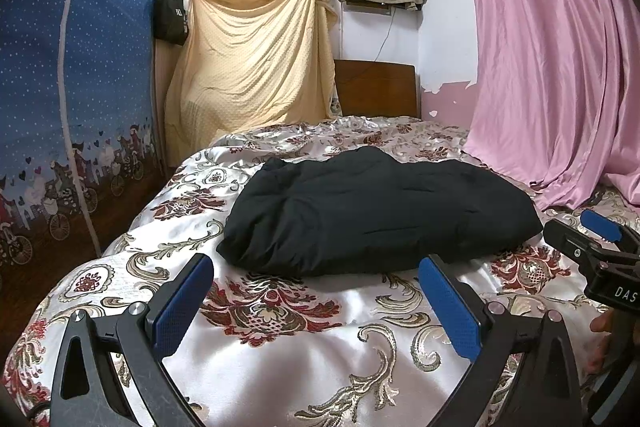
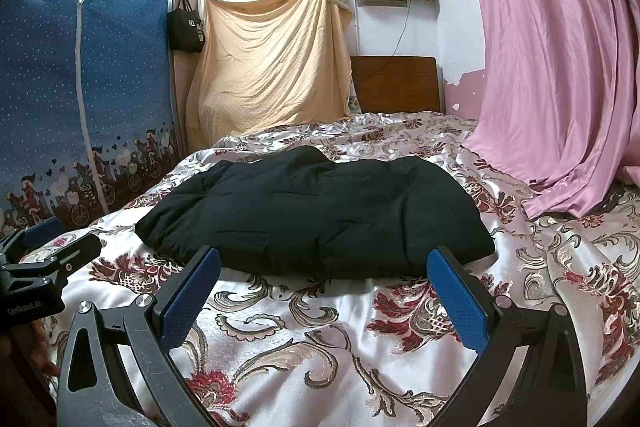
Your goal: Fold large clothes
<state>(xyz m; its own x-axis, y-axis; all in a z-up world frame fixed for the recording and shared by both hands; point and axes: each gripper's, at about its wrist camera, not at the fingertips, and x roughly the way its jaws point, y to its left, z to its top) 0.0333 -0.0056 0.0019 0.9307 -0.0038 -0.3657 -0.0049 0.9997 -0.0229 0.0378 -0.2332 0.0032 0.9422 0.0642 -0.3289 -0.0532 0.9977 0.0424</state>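
In the left wrist view, the left gripper (image 1: 316, 301) is hovering over the bed (image 1: 280, 359) near its front edge, fingers wide apart and holding nothing. The black garment (image 1: 380, 215) is lying folded in a bundle mid-bed, with bare cover showing all around it. The right gripper (image 1: 592, 243) is peeking in at the right.

In the right wrist view, the right gripper (image 2: 324, 297) is also spread apart and empty. The garment (image 2: 316, 215) is sitting just ahead. A pink curtain (image 2: 560, 67) is draping onto the bed's (image 2: 320, 347) right edge.

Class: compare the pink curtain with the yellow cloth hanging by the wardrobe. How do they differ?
The pink curtain looks smooth and glossy; the yellow cloth looks matte with a dotted texture. The curtain's hem spills onto the bedspread; the cloth hangs behind the bed, pinned at a corner. Both drape in folds.
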